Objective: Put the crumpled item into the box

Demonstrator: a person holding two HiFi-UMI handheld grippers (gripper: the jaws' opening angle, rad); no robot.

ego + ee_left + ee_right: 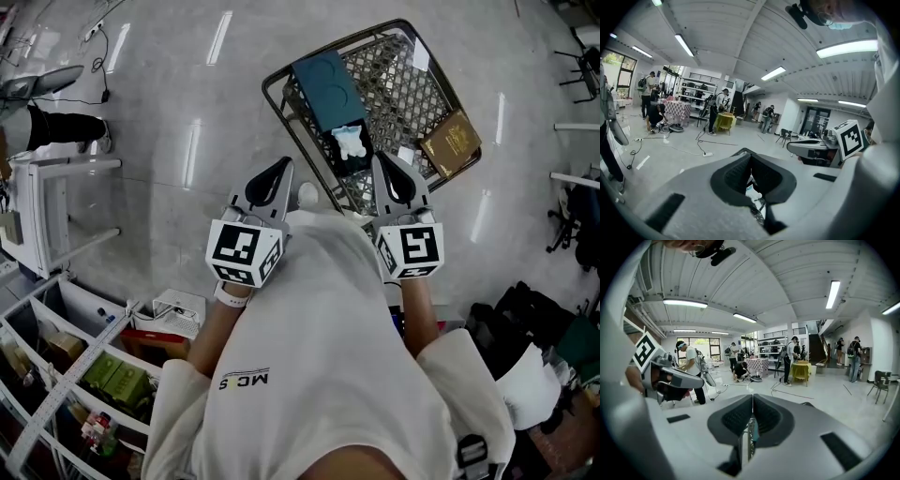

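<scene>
A wire shopping cart (281,73) stands on the floor in front of me in the head view. A teal box (323,82) lies in its left part. A white crumpled item (350,142) rests at the box's near end; I cannot tell whether it is inside. My left gripper (280,165) hovers at the cart's near left rim, jaws together and empty. My right gripper (385,162) is held over the near rim, also shut on nothing. In the left gripper view the shut jaws (750,158) leave a gap lower down that shows the white item (753,191). In the right gripper view the jaws (752,401) meet.
A brown flat box (451,142) lies in the cart's right corner. A small white round thing (307,194) sits between the grippers. A white frame (42,211) and shelves (75,366) with green boxes stand at the left. Black bags (525,314) lie at the right.
</scene>
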